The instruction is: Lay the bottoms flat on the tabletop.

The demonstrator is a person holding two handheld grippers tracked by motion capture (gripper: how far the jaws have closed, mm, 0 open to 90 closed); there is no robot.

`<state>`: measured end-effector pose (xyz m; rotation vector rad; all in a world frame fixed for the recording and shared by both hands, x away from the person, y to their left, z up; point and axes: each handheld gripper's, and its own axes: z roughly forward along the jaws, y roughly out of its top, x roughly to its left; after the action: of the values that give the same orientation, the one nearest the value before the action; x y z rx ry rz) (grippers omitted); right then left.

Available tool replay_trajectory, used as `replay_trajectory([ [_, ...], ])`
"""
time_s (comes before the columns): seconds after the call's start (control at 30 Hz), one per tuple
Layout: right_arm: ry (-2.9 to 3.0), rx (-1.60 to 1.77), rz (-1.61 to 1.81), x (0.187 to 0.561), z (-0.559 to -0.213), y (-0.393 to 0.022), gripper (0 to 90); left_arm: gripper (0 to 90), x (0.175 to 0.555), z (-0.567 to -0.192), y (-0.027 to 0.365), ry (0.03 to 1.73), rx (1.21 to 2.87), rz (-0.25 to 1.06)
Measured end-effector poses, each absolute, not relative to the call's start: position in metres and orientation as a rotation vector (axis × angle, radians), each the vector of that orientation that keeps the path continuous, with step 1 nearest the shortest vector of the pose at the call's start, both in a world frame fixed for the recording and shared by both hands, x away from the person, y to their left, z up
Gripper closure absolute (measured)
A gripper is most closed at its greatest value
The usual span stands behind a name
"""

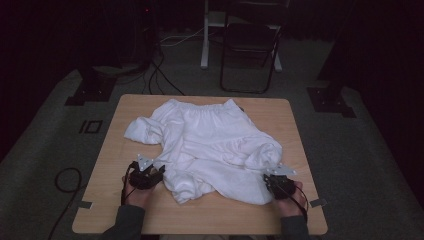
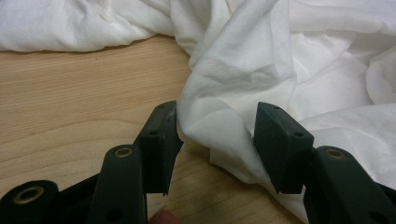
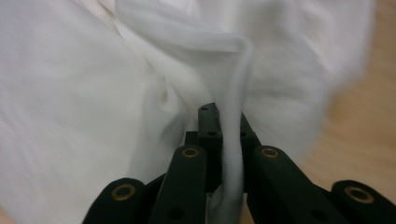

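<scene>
Item: white garment (image 1: 210, 145), soft, crumpled, elastic waistband, heaped mid-worktop (image 1: 120, 220), pale wood grain. Your right claw (image 3: 223, 140) pinches a thin fold; your left claw (image 2: 215, 135), half spread, brackets a fold.

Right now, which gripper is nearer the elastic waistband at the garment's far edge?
Neither clearly: left gripper and right gripper both sit at the near hem, opposite the waistband.
</scene>
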<state>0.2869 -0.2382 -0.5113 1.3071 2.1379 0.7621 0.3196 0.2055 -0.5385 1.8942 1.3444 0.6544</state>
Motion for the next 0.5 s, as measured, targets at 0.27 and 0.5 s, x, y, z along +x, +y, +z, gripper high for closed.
replay_trajectory([
  [0.27,2.053,1.452,0.652,0.248,-0.513,-0.285,86.3,50.2,0.32,-0.539,0.205,1.347,1.889,0.653],
  [0.5,1.999,1.365,0.894,0.234,-0.485,-0.281,47.6,50.2,0.321,-0.539,0.204,1.342,1.897,0.657],
])
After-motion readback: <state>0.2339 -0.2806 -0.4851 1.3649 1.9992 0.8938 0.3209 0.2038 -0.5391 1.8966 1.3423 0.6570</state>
